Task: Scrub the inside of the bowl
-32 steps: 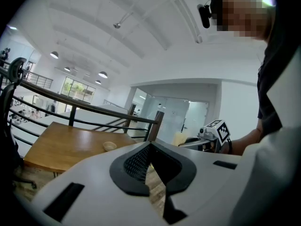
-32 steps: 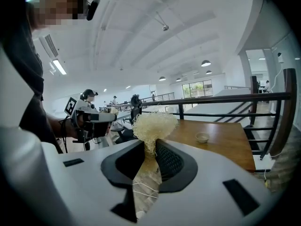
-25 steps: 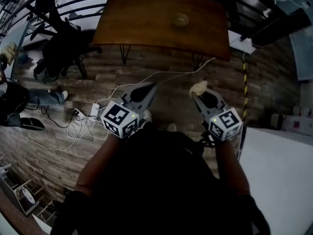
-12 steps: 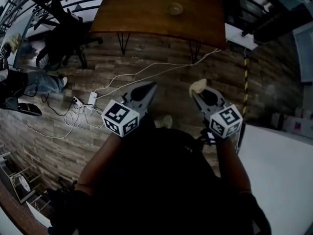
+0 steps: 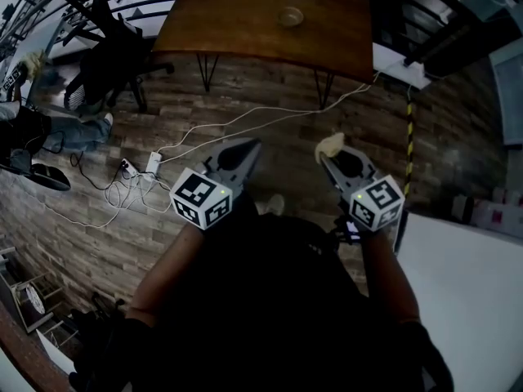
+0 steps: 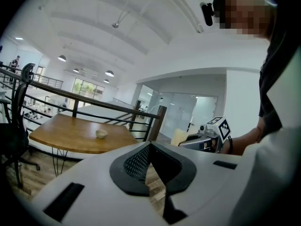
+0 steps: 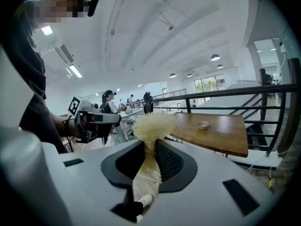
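Clamping a pale fibrous scrubber [image 5: 332,144] between its jaws, the right gripper [image 5: 327,158] hangs over the plank floor [image 5: 82,243] beside the left gripper [image 5: 252,147], whose jaws meet on nothing. The small bowl [image 5: 289,16] sits on the wooden table [image 5: 229,31], well apart from both.
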Demonstrator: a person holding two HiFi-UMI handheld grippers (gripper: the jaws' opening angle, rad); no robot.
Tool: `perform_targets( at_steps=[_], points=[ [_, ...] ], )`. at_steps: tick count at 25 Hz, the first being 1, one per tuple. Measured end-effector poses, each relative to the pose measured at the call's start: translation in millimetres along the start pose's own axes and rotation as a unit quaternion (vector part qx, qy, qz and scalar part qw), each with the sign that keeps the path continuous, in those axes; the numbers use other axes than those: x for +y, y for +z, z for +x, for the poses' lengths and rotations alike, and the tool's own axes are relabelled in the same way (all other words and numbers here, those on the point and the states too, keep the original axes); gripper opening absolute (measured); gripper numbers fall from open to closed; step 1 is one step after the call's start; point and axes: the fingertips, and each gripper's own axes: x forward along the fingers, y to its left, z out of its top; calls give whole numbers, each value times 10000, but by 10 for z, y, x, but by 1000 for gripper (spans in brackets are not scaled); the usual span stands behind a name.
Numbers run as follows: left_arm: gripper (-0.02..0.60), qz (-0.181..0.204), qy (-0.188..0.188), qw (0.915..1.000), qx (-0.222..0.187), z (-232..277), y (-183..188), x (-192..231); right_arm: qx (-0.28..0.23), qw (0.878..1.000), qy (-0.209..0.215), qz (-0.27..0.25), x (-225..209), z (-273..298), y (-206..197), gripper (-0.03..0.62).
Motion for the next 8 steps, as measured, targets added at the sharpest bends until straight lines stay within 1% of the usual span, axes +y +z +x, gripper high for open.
perform_targets(
  at_steps=[8],
  points=[
    [-2,12,6,10000,-7,30,-6,-149,-14,10000,38,-57,-7,-123,9,77]
  ],
)
